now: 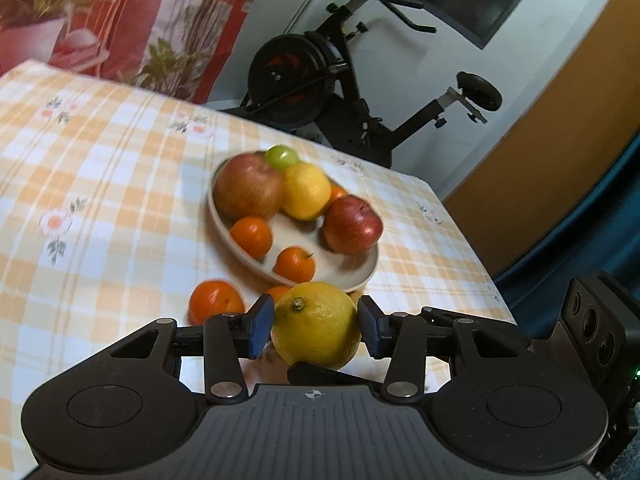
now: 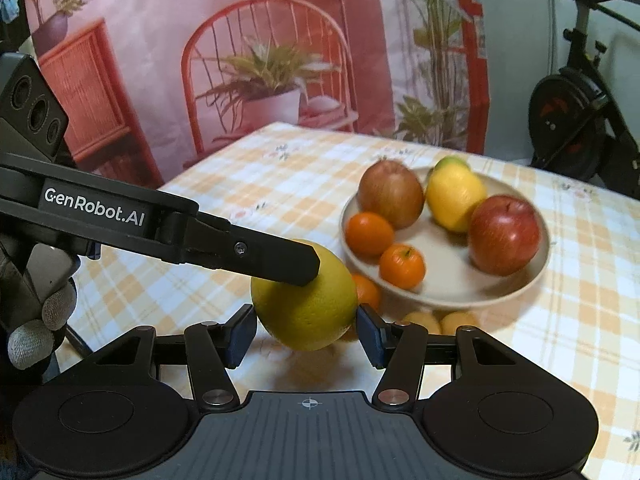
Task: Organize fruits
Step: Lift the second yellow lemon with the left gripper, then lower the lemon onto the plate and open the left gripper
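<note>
The left gripper [image 1: 316,326] squeezes a round yellow lemon [image 1: 316,326] near the round beige plate [image 1: 362,270]; the right gripper [image 2: 306,330] looks a little open around it.

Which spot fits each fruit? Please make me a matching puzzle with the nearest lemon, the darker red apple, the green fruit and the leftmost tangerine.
Fruits:
1. nearest lemon
2. darker red apple
3. green fruit
4. leftmost tangerine

Places:
A. on the tablecloth, off the plate
B. at the plate's far edge
C. between the left tool's pads
D. on the plate's right side

Pairs: 1-C, 2-D, 3-B, 4-A
</note>
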The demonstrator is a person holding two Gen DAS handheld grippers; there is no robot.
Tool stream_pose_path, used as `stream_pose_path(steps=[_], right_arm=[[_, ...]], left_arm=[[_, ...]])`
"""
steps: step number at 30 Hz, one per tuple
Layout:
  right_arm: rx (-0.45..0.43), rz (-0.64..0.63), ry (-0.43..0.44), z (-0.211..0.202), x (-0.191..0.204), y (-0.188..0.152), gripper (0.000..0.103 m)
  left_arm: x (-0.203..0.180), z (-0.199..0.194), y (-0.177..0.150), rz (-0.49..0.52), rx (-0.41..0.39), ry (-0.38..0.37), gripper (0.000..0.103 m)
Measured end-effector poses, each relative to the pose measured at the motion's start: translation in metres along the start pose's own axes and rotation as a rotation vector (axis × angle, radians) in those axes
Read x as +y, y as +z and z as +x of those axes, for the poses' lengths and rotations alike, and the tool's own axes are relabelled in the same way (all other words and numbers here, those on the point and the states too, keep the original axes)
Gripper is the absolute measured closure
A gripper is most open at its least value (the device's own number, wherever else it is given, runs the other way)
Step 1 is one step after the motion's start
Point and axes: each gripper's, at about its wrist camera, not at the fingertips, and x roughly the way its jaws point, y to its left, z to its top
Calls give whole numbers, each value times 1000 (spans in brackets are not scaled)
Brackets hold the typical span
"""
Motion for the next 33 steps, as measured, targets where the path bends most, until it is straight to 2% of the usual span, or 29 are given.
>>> stream_pose_path(steps=[11, 15, 21, 29, 33], right_arm=[[-69, -17, -64, -5, -28, 28, 52], [-66, -29, -89, 8, -41, 37, 52], [-49, -34, -104, 28, -58, 49, 52], [-18, -47, -116, 46, -67, 54, 52], [-4, -42, -125, 50, -70, 54, 52]], left_arm=[[-20, 23, 38, 81, -8, 9, 55], [-22, 39, 51, 101, 6, 27, 55], [-13, 56, 66, 79, 28, 36, 56], [-4, 69, 74, 68, 56, 40, 56], [-2, 74, 76, 62, 69, 44, 60]])
